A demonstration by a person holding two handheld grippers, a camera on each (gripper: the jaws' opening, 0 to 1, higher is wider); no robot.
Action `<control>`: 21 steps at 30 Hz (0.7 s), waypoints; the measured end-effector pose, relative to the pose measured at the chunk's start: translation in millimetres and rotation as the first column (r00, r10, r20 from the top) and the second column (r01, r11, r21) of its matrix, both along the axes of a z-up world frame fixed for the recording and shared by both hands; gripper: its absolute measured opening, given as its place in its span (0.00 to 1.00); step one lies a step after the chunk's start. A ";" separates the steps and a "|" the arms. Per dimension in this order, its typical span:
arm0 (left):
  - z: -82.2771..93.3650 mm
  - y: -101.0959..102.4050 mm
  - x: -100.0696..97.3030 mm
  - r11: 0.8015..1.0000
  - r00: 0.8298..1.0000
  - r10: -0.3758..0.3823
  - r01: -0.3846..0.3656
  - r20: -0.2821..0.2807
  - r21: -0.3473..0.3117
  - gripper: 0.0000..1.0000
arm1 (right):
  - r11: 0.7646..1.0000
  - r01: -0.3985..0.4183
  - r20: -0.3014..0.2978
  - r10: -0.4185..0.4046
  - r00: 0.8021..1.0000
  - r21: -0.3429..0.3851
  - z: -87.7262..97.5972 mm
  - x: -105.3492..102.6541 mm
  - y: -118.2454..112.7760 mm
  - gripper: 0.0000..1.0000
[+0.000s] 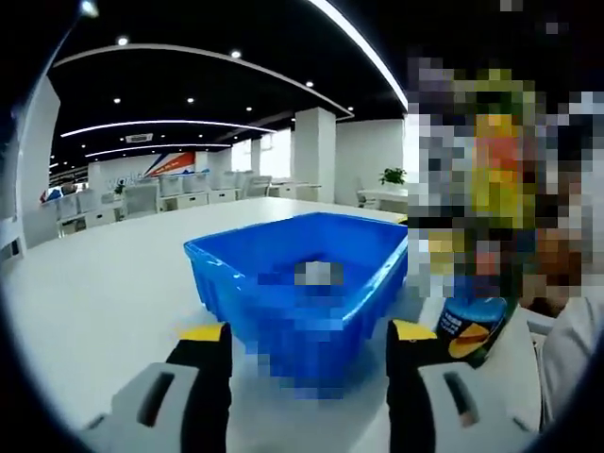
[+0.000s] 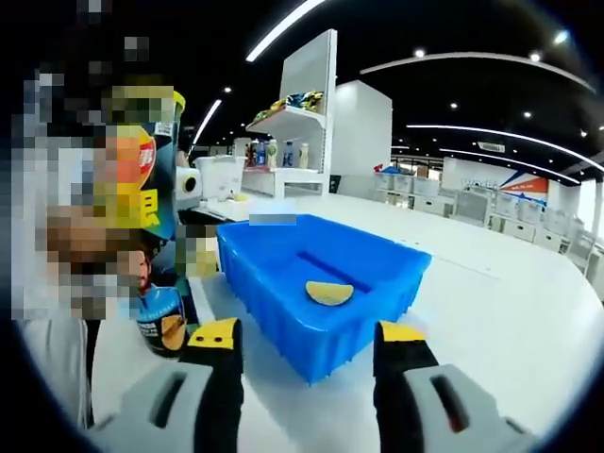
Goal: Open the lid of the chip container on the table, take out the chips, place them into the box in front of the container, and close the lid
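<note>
While one yellow curved chip [image 2: 329, 293] lies in blue plastic box [image 2: 321, 283] on white desk [image 2: 510, 302], left gripper [image 1: 310, 332] and right gripper [image 2: 307, 332] hover released, empty, near dark blue chip canister [image 2: 160, 326].

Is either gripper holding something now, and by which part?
Nothing is held. The left gripper and the right gripper both have open jaws with only the blue box beyond.
</note>
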State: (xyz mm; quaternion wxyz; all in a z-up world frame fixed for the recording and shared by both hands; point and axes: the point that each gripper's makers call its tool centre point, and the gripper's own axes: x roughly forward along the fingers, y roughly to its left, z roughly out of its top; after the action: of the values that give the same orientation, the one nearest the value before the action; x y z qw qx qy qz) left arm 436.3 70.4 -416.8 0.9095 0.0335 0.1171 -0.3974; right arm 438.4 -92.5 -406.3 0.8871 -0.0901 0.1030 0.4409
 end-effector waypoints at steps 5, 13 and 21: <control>-0.2 -2.0 -1.6 1.000 1.000 -0.013 0.013 0.017 -0.010 0.62 | 1.000 0.011 -0.004 -0.011 1.000 0.009 0.9 -0.7 4.0 0.54; 1.4 -2.9 0.2 0.998 1.000 -0.011 0.011 0.006 -0.068 0.63 | 0.998 0.051 -0.044 -0.050 0.998 0.024 -9.1 0.0 10.8 0.51; 1.6 0.1 7.1 0.998 1.000 0.017 -0.016 0.023 -0.063 0.58 | 0.992 0.114 -0.061 -0.111 0.992 0.054 -10.3 2.4 8.1 0.41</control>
State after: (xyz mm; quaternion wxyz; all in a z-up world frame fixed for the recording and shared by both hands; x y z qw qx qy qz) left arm 443.3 70.5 -415.2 0.9147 0.0084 0.0939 -0.3929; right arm 440.8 -84.4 -416.6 0.9093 -0.0460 0.1209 0.3955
